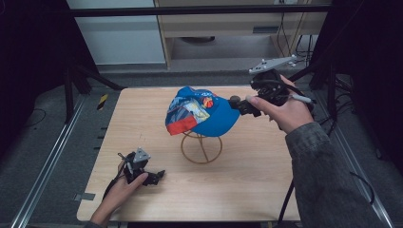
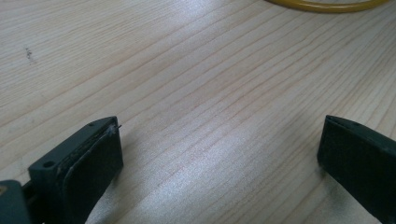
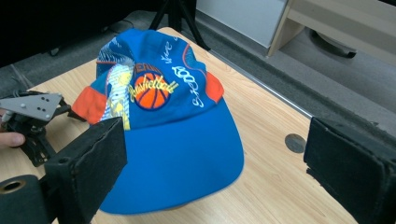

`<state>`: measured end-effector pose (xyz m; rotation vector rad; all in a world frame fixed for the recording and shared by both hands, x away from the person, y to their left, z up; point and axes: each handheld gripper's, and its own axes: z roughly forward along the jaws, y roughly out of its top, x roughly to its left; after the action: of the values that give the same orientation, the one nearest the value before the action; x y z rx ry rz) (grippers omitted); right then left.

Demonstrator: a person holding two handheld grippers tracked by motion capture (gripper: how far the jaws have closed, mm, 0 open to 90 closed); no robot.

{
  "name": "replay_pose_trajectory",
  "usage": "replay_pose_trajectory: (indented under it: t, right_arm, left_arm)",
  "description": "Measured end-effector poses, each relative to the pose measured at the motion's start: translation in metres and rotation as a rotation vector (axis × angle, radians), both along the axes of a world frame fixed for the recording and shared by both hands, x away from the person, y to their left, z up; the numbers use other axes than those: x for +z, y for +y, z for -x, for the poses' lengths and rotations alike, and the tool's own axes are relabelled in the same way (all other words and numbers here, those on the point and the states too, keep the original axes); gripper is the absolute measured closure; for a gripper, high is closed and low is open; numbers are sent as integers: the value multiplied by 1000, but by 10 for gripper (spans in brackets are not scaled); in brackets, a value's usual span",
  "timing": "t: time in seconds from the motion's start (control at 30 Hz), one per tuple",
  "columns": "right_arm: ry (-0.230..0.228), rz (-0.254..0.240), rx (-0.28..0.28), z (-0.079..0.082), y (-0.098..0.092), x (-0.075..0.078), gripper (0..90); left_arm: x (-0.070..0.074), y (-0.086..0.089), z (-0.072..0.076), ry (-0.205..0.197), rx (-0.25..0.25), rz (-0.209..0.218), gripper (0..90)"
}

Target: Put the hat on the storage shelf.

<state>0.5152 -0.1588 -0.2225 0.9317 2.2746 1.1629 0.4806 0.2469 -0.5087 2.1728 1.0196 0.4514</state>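
Observation:
A blue cap (image 1: 202, 114) with orange patches and a basketball print sits on a yellow wire stand (image 1: 201, 148) at the middle of the wooden table (image 1: 256, 180). My right gripper (image 1: 242, 106) is held at the cap's right side, open. In the right gripper view its jaws stand wide on either side of the cap's brim (image 3: 187, 172), not touching it. My left gripper (image 1: 156, 176) rests low on the table at the front left, open, with bare wood between its fingers (image 2: 88, 163). The stand's ring (image 2: 327, 5) lies ahead of it.
The left gripper (image 3: 32, 121) with its grey plate lies beyond the cap in the right gripper view. A round dark disc (image 3: 295, 143) is set in the table near its edge. Metal rails (image 1: 52, 156) run along the table's sides. Dark stand legs (image 1: 90, 76) and a wooden cabinet (image 1: 228, 23) are behind.

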Motion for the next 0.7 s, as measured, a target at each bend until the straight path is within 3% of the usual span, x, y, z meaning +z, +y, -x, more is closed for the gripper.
replay_pose_trajectory:
  t: [0.7]
  right_arm:
    - [-17, -46, -80, 28, -51, -29, 43]
  left_arm:
    - [0, 0, 0, -3, -2, 2, 0]
